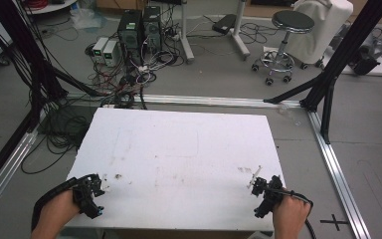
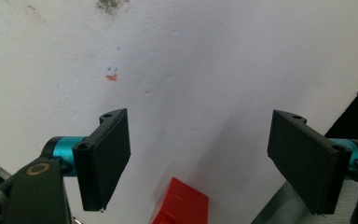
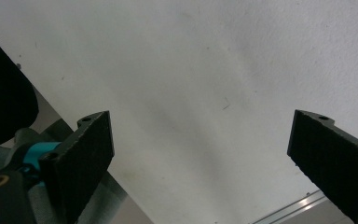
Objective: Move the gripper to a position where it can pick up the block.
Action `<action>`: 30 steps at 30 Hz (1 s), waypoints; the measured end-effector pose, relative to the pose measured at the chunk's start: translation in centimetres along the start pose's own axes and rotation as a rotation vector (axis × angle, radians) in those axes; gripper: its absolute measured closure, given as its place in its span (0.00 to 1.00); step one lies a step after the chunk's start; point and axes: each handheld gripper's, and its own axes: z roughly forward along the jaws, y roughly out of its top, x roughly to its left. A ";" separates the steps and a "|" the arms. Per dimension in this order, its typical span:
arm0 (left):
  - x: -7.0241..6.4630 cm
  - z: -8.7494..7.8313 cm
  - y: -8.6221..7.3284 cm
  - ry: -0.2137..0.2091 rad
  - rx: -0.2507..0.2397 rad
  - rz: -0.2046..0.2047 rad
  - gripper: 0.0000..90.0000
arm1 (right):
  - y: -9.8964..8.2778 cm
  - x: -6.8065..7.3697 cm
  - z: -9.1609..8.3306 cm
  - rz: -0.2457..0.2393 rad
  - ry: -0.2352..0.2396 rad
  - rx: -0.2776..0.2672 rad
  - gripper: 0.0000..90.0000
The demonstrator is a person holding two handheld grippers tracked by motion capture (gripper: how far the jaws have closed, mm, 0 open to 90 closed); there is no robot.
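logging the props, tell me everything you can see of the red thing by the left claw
The red block shows in the left gripper view at the bottom edge, cut off by the frame. It looks like hard, glossy plastic with flat faces and sharp edges, a lit top face and darker sides. It sits on the white board, low between the open jaws of the left claw, touching neither. Its full shape cannot be told.

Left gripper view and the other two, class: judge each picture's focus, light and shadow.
High view: even light, soft detail, white table evenly lit. Left gripper view: left tongs sharp and open, red block between them crisp, faint grey shadow streaks on the table. Right gripper view: right tongs open, pad texture clear, table plain with soft shadow.
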 end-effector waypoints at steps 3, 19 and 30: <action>0.0 -0.1 0.0 0.005 -0.001 -0.002 0.24 | 0.0 0.0 -0.1 -0.005 0.000 -0.003 0.07; 0.0 0.2 0.2 -0.007 -0.003 0.016 0.24 | 0.1 0.1 -0.2 -0.010 -0.004 -0.012 0.07; 0.3 -0.1 0.0 -0.052 -0.024 0.075 0.24 | 0.4 0.3 -0.4 -0.025 -0.010 -0.021 0.07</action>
